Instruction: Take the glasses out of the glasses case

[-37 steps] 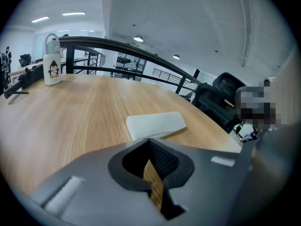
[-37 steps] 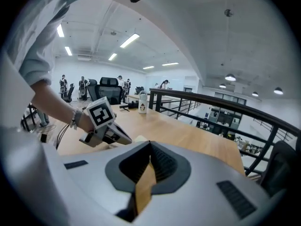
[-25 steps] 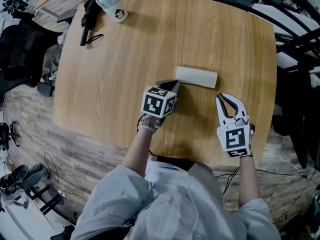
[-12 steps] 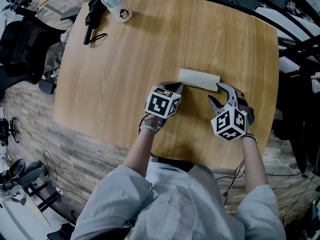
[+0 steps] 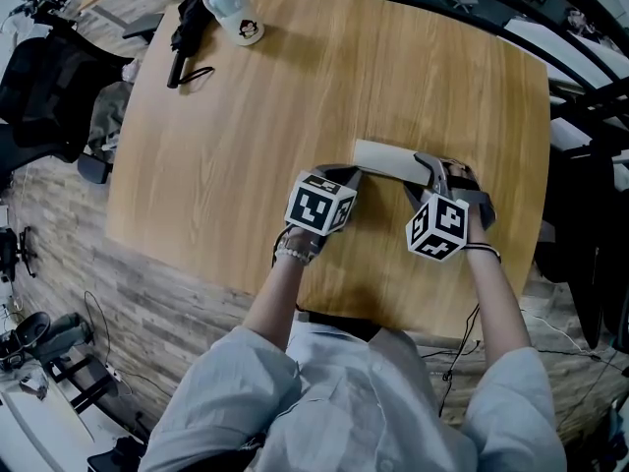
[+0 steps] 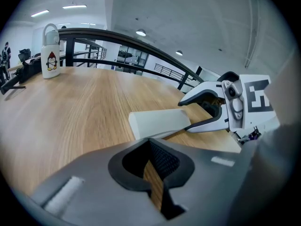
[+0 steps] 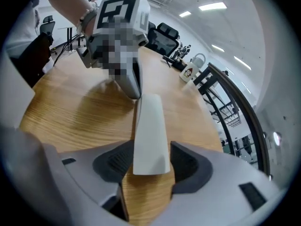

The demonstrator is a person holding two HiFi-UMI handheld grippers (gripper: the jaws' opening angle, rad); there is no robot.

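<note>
Wood-grain table (image 5: 246,116) with rounded corners, standing on plank-pattern flooring (image 5: 147,293); a dark chair (image 5: 39,77) stands off its left edge.

Far left corner: a white mug (image 5: 228,10) with a penguin figure, upright. Just beside it lies a black tool with a loop strap (image 5: 182,42); its type cannot be made out.

Left gripper (image 5: 347,170): held over the table's middle, nearer the near edge, pointing down and to the right at the case's left end. Jaws drawn almost together with only a thin slit between the pads and nothing in it. The tips sit right at the case's end; whether they actually touch it is not certain from either view.

Glasses case (image 5: 385,158): lies flat on the table, right of centre and toward the near edge. Long axis runs roughly parallel to the near edge, its left end a little farther from that edge than its right. It is a plain white, smooth, narrow oblong with rounded edges and no visible marking, and it appears closed.

Right gripper (image 5: 444,173): angled steeply down over the case's right end. Its jaws have just been opening and stand wide apart, one on each long side of the case. The case's end lies between the pads, and at least one pad stands clear of it, so there is no grip.
</note>
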